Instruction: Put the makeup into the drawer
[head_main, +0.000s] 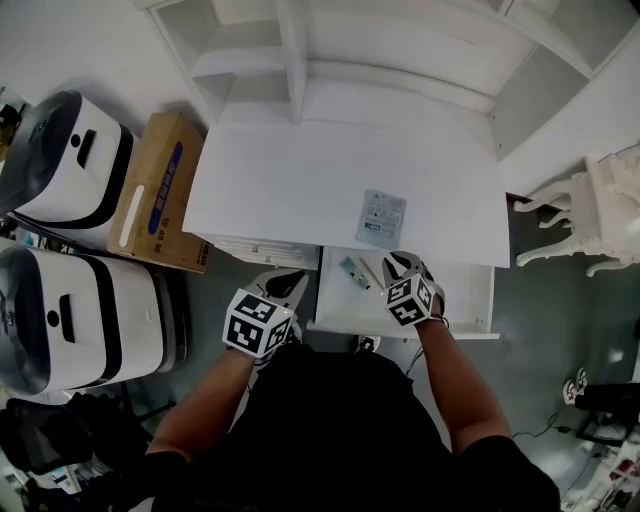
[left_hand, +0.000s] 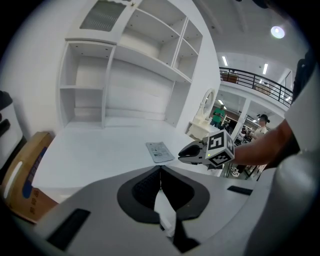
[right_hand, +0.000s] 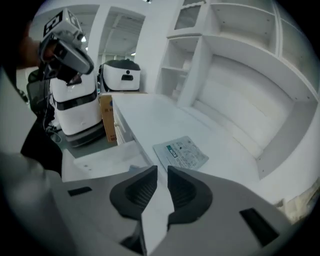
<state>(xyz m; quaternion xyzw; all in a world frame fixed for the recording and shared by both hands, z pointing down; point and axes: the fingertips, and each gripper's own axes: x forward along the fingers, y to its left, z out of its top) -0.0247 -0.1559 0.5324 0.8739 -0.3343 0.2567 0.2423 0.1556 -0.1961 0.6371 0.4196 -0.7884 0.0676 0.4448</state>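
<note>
A flat printed makeup sachet (head_main: 381, 218) (left_hand: 159, 151) (right_hand: 181, 153) lies on the white desk top (head_main: 300, 170), just behind the open drawer (head_main: 470, 300). Inside the drawer lie a small teal tube (head_main: 352, 271) and a thin white stick (head_main: 368, 272). My right gripper (head_main: 400, 262) (right_hand: 162, 170) hovers over the drawer's back part, short of the sachet, its jaws a narrow gap apart with nothing between them. My left gripper (head_main: 290, 283) (left_hand: 160, 169) is at the desk's front edge left of the drawer, shut and empty.
A cardboard box (head_main: 160, 190) and two white-and-black machines (head_main: 70, 160) (head_main: 70, 320) stand left of the desk. A white carved stool (head_main: 600, 210) sits at the right. Open shelves (head_main: 290, 60) rise at the desk's back.
</note>
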